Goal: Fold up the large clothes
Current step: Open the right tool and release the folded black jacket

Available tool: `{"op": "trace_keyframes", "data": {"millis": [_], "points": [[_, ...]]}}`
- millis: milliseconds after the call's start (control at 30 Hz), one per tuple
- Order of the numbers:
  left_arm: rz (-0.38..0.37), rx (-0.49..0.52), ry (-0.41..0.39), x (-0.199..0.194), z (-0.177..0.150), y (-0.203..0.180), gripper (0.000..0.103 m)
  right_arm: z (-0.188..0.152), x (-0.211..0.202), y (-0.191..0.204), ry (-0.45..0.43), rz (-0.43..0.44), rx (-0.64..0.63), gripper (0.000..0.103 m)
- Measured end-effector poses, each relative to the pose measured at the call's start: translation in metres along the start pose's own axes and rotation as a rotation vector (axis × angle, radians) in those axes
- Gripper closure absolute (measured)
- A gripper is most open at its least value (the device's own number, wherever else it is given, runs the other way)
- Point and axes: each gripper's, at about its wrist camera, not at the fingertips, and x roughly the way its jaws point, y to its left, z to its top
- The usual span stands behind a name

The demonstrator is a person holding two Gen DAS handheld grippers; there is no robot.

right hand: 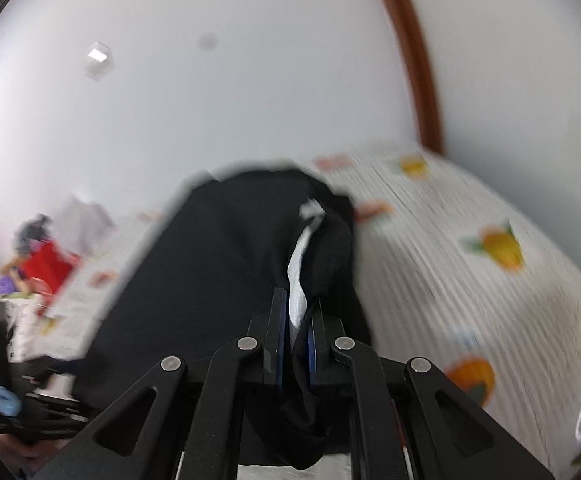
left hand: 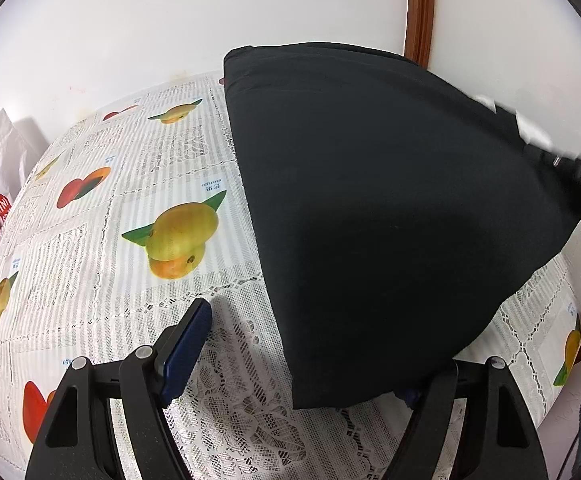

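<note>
The right gripper (right hand: 295, 330) is pinching the black garment (left hand: 370, 200) and its white label, lifting one side (the rest is draping over the tablecloth (left hand: 130, 200)). The left gripper (left hand: 310, 360) is gaping wide, gripping nothing; unsupported cloth beside it risks sagging and creasing.

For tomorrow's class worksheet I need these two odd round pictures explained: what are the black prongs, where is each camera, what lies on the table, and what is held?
A person holds a two-finger gripper in each hand, each carrying a wide-angle camera looking along its fingers. In the left camera's view, the left gripper stands open over a fruit-print lace tablecloth, beside a black garment. In the right camera's blurred view, the right gripper is shut on a bunched edge of that garment, where a white label shows.
</note>
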Motion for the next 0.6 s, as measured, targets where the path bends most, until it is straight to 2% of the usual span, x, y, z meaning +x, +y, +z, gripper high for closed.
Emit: {"op": "trace_keyframes", "data": {"millis": [100,300,367,600], "points": [[0.0,0.002,0.001,0.0,0.0,0.0,0.025,-0.004,0.004,-0.003,0.021,-0.005,0.02,0.092],[-0.006,-0.001,0.002,-0.002,0.0,0.004,0.025,0.003,-0.015,-0.003,0.05,-0.054,-0.028,0.076],[-0.011,-0.002,0.002,-0.001,-0.001,0.006,0.025,0.003,-0.023,-0.004,0.061,-0.078,-0.052,0.066],[-0.034,-0.022,0.013,-0.005,-0.002,0.011,0.027,-0.007,-0.053,-0.02,0.103,-0.141,-0.089,0.062]]}}
